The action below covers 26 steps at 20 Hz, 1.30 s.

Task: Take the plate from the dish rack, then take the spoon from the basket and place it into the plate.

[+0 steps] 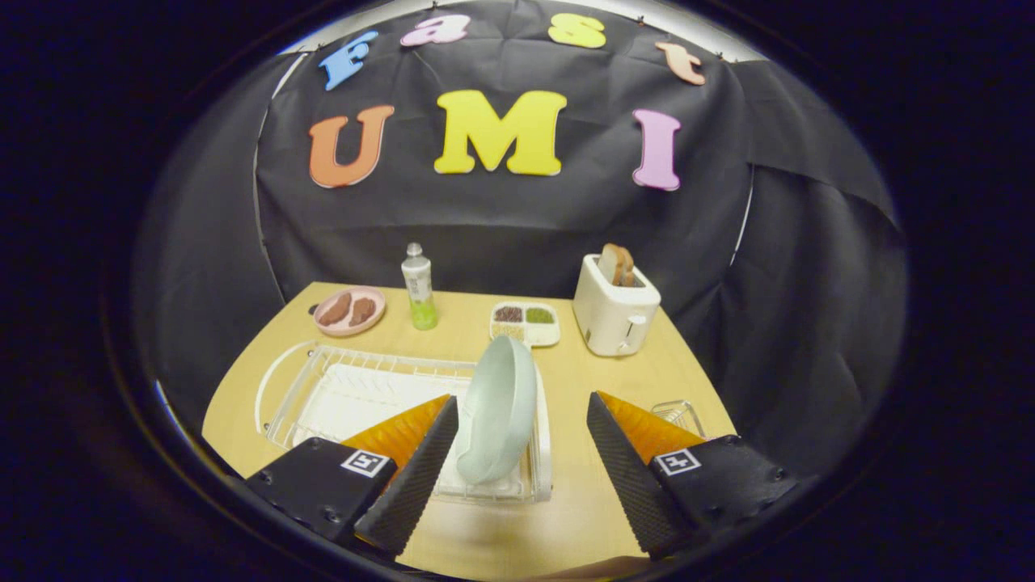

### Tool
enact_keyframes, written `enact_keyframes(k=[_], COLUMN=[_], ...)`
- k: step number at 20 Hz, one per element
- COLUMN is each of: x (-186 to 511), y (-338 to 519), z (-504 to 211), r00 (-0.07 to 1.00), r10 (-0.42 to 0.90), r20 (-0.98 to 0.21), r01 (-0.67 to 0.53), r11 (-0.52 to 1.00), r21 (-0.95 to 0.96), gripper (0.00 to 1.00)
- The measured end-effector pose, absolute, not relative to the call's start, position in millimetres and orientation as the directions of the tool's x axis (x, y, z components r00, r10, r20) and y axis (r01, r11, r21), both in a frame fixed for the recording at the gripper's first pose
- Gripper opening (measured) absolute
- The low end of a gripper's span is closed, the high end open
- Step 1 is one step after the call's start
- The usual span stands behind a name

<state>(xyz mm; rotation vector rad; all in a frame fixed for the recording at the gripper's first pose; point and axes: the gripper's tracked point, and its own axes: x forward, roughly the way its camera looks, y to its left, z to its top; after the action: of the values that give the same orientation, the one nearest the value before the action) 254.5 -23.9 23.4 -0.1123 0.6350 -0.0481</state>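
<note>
Wooden tabletop [582, 501], and plenty sitting on it. Nearest the fingers is the white wire dish rack [323, 396] with a white drip tray under it, and standing on edge at the rack's right end is the pale green round plate [497, 412], tilted a little, its hollow side facing right. The other rack slots look bare.

Beyond the rack, along the back of the table: a small pink round plate [349, 310] carrying two brown pieces of food, then an upright clear plastic bottle [419, 288] with green liquid in its lower part, then a white divided tray [525, 322] with dark reddish, green and pale fillings in its compartments. To the right of that, a white two-slot toaster [614, 305] with slices of brown toast poking up out of the top.

Off to the right, just behind the right finger, the corner of a clear wire basket [678, 415] peeks out; what is in it cannot be made out, and the spoon cannot be picked out there.

Now the gripper [521, 473]: jaws spread wide apart, gripping nothing. The left finger [420, 477] lies right alongside the green plate's lower edge, whether touching or just shy is hard to tell. The right finger [631, 477] stands well clear of the plate, over bare tabletop.
</note>
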Motion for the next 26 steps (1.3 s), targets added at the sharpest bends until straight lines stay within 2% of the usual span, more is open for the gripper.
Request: enact_keyframes(k=[6, 10, 12, 16, 17, 20, 26], x=[301.5, 316.0, 318.7, 319.1, 318.2, 313.8, 314.4], y=[-25.0, -34.2, -38.8, -39.8, -36.3, -38.0, -42.9], z=[16.8, 11.3, 6.0, -0.2, 2.6, 12.5, 25.5], r00=[0.664, 0.560, 0.502, 0.432, 0.431, 0.431, 0.515], r10=[-0.066, -0.130, -0.162, -0.212, -0.215, -0.293, -0.433], r20=[-0.745, -0.818, -0.850, -0.877, -0.876, -0.854, -0.740], r01=[-0.023, -0.016, -0.004, -0.035, -0.057, -0.030, 0.048], r11=[0.994, 0.986, 0.982, 0.967, 0.963, 0.941, 0.876], r21=[-0.108, -0.168, -0.190, -0.251, -0.264, -0.338, -0.479], gripper=[0.99, 0.84, 0.69, 0.31, 0.26, 0.23, 0.17])
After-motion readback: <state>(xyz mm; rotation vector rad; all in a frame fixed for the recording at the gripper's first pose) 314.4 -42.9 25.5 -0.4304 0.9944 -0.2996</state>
